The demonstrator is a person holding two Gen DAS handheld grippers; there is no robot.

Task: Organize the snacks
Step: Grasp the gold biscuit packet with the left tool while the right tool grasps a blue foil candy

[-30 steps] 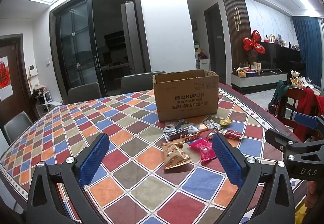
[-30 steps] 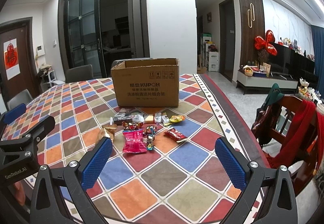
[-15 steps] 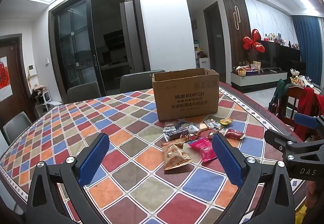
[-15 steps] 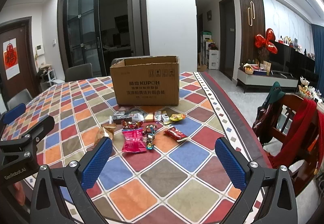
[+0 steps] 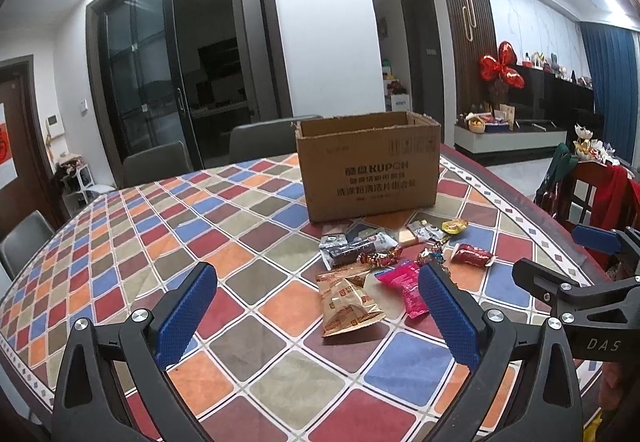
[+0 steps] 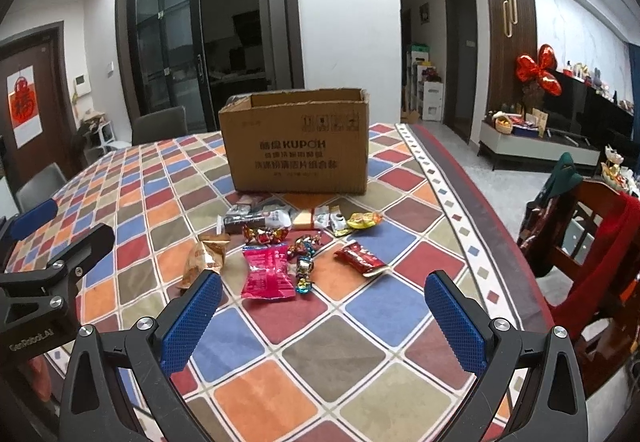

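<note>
Several snack packets lie on the table in front of an open cardboard box (image 5: 370,166) (image 6: 298,146). Among them are a tan packet (image 5: 348,302) (image 6: 204,258), a pink packet (image 5: 404,286) (image 6: 266,272), a red packet (image 5: 472,255) (image 6: 360,259), a dark packet (image 5: 352,246) (image 6: 256,219), a yellow candy (image 5: 454,226) (image 6: 362,219) and foil-wrapped candies (image 6: 304,258). My left gripper (image 5: 318,316) is open and empty, above the table short of the tan packet. My right gripper (image 6: 324,322) is open and empty, short of the pink packet.
The table carries a chequered cloth (image 5: 168,234) (image 6: 392,306) with a curved edge at the right. Grey chairs (image 5: 156,166) stand behind it. A wooden chair with red cloth (image 6: 592,254) stands at the right. Each gripper shows at the edge of the other's view.
Both grippers have drifted slightly forward toward the snacks; the box and packets look a little nearer. Nothing was taken hold of.
</note>
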